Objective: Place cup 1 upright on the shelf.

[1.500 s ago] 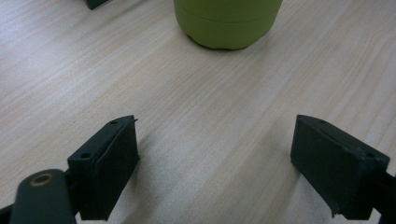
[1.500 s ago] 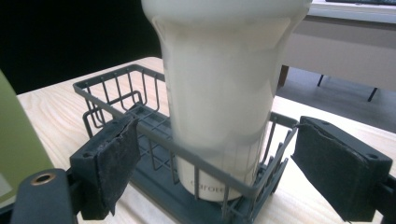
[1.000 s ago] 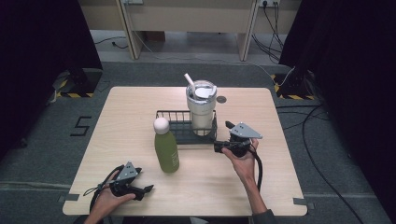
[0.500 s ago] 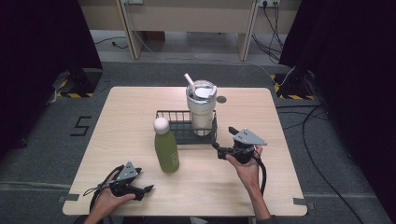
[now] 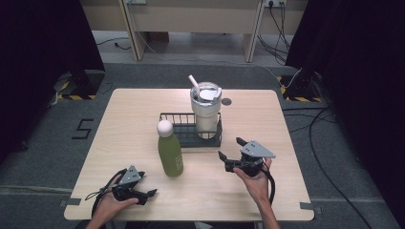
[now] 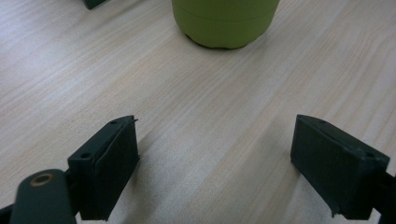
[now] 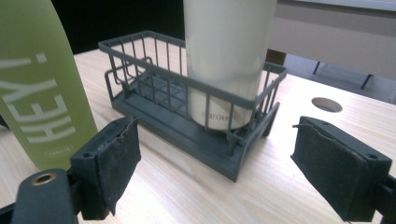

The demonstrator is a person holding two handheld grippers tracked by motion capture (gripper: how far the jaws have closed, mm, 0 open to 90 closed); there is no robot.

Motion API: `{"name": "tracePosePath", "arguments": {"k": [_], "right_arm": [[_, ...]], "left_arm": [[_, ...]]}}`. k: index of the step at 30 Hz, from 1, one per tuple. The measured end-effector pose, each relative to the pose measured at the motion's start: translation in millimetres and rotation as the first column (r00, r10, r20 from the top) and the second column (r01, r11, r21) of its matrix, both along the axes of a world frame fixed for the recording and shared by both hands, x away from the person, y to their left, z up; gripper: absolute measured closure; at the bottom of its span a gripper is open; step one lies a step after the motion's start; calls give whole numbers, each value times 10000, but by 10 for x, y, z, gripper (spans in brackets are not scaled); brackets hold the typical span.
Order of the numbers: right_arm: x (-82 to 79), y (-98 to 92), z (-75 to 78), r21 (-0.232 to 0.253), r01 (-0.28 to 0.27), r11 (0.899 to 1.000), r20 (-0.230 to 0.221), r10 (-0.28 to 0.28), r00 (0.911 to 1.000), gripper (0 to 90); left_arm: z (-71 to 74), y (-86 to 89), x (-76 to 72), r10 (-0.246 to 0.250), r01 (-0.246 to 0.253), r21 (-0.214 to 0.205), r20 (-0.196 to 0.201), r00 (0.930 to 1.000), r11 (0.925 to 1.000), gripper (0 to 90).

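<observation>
One white tumbler (image 5: 206, 112) stands in the wire basket (image 5: 177, 137); both grippers' jaws gape empty

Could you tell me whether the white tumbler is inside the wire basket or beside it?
Inside: the tumbler stands upright within the basket, its wires crossing its base.

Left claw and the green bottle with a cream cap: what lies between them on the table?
Nothing: bare light wood table separates the open left claw from the green bottle, as the left gripper view shows.

A recording lab is indicated: black curtains (image 5: 43, 57) are hung around, cables (image 5: 329, 138) are trailed over grey carpet (image 5: 43, 157), hazard tape (image 5: 71, 97) is seen.
</observation>
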State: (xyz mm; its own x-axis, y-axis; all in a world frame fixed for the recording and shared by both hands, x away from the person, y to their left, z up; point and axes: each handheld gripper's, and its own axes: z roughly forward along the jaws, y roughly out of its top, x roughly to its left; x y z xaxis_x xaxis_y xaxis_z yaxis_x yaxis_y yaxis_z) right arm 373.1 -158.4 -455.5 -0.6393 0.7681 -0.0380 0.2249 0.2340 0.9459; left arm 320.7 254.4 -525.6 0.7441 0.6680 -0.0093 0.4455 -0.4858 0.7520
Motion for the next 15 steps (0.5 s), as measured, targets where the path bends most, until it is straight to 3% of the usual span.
{"name": "tracePosePath", "arguments": {"k": [15], "right_arm": [[-156, -31, -97, -192, -73, 9998, -218, 69, 9997, 150]], "left_arm": [[0, 0, 0, 1, -1, 2, -1, 10000, 10000, 143]]}}
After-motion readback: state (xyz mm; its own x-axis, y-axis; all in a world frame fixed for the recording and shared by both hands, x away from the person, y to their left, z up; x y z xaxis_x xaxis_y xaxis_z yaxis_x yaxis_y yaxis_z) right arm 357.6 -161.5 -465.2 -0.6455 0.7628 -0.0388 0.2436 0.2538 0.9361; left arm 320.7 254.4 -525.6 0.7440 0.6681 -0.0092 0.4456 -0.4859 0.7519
